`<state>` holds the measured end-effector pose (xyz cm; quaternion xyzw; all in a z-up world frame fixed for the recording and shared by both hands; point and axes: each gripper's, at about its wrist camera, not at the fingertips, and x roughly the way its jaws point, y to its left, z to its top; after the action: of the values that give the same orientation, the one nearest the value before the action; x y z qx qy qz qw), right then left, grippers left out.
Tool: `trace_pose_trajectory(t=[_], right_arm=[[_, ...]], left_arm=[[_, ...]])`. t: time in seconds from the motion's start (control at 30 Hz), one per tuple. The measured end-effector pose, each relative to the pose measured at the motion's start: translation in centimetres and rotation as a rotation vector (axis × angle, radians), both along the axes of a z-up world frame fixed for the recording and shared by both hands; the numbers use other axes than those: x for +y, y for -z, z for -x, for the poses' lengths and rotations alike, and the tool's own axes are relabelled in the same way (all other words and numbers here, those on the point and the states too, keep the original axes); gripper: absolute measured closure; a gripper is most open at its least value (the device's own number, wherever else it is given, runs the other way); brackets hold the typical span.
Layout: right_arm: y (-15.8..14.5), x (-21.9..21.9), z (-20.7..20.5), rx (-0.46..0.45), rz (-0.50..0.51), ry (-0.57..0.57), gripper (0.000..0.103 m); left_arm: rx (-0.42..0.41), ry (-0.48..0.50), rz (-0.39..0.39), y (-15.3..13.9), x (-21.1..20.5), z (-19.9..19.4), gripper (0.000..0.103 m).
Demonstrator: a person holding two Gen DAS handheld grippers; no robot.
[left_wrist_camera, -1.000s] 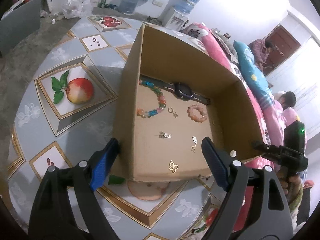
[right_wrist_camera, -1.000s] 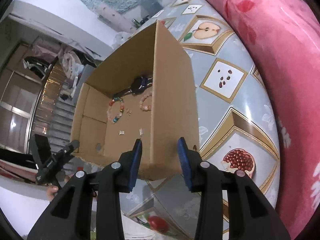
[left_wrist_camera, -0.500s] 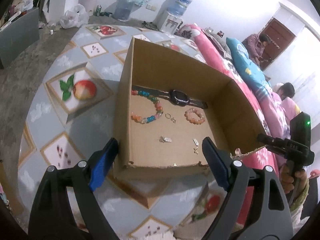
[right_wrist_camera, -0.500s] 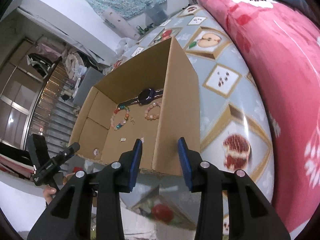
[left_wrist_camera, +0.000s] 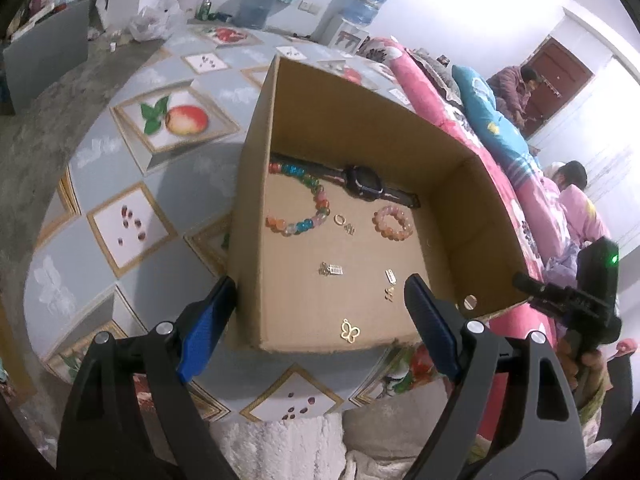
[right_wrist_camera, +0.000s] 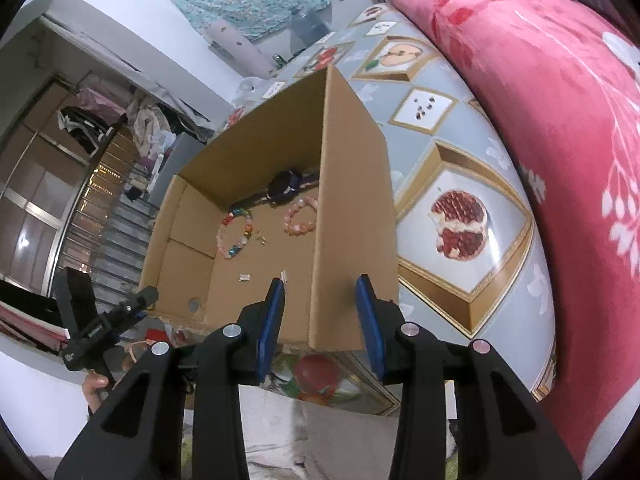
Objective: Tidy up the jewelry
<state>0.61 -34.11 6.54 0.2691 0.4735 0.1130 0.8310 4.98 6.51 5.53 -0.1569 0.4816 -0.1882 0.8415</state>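
An open cardboard box [left_wrist_camera: 460,204] [right_wrist_camera: 352,208] stands on the tiled table. Inside lie a multicoloured bead bracelet [left_wrist_camera: 304,204] [right_wrist_camera: 234,234], a pink bead bracelet [left_wrist_camera: 393,223] [right_wrist_camera: 300,216], a black watch [left_wrist_camera: 362,182] [right_wrist_camera: 285,187], a gold ring [left_wrist_camera: 339,219], small charms [left_wrist_camera: 330,269] and a gold butterfly charm [left_wrist_camera: 350,331]. My left gripper [left_wrist_camera: 316,332] is open and empty, held back from the box's near wall. My right gripper [right_wrist_camera: 320,320] is open and empty, its fingers either side of the box's near right corner, apart from it.
The table [left_wrist_camera: 132,224] [right_wrist_camera: 460,216] has a grey cloth with fruit pictures. A pink flowered quilt [right_wrist_camera: 560,120] lies along the right. A white fluffy cover [left_wrist_camera: 288,448] is below the table edge. People sit at the far right [left_wrist_camera: 572,196].
Both grippers have pulled back and risen from the box. The box now looks smaller and the table's near edge shows. Nothing was picked up.
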Motion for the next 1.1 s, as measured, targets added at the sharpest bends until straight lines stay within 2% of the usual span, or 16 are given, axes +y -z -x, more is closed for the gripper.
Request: trace_pose_trajectory(t=[0.13, 0.2, 0.33, 0.37, 0.43, 0.53, 0.67, 0.77, 0.83, 0.97, 1.1], right_arm=[[0.0, -0.1, 1.2, -0.052, -0.002, 0.016, 0.065], [-0.4, -0.1, 2.2, -0.085, 0.030, 0.038, 0.063], [-1.6, 0.1, 5.1, -0.175, 0.165, 0.101, 0.049], [-1.9, 0.3, 6.0, -0.199, 0.208, 0.112, 0.046], [-2.6, 1.0, 7.8, -0.252, 0.290, 0.131, 0.036], [-3.1, 2.0, 9.7, -0.307, 0.391, 0.154, 0.022], [-3.1, 3.8, 11.3, -0.339, 0.431, 0.157, 0.014], [-2.8, 5.1, 11.7, -0.345, 0.448, 0.140, 0.010], [-2.4, 6.2, 11.7, -0.337, 0.499, 0.137, 0.009], [-2.1, 8.3, 11.5, -0.348, 0.551, 0.097, 0.009], [-2.2, 9.0, 11.5, -0.354, 0.497, 0.064, 0.009]], left_arm=[[-0.049, 0.003, -0.036, -0.2, -0.5, 1.0, 0.022], [-0.105, -0.005, -0.072, -0.9, -0.8, 2.1, 0.022], [-0.265, -0.013, -0.149, -3.0, -1.6, 5.2, 0.019], [-0.290, -0.014, -0.154, -3.3, -1.7, 5.7, 0.017], [-0.344, -0.016, -0.161, -4.1, -1.8, 7.3, 0.013], [-0.386, -0.035, -0.185, -4.8, -2.2, 8.7, 0.010], [-0.397, -0.089, -0.236, -5.0, -2.8, 9.8, 0.010], [-0.393, -0.134, -0.312, -4.7, -3.5, 10.2, 0.010], [-0.395, -0.141, -0.356, -4.6, -4.1, 10.3, 0.010], [-0.394, -0.145, -0.376, -4.4, -4.4, 10.5, 0.010], [-0.364, -0.172, -0.380, -4.1, -4.5, 10.4, 0.010]])
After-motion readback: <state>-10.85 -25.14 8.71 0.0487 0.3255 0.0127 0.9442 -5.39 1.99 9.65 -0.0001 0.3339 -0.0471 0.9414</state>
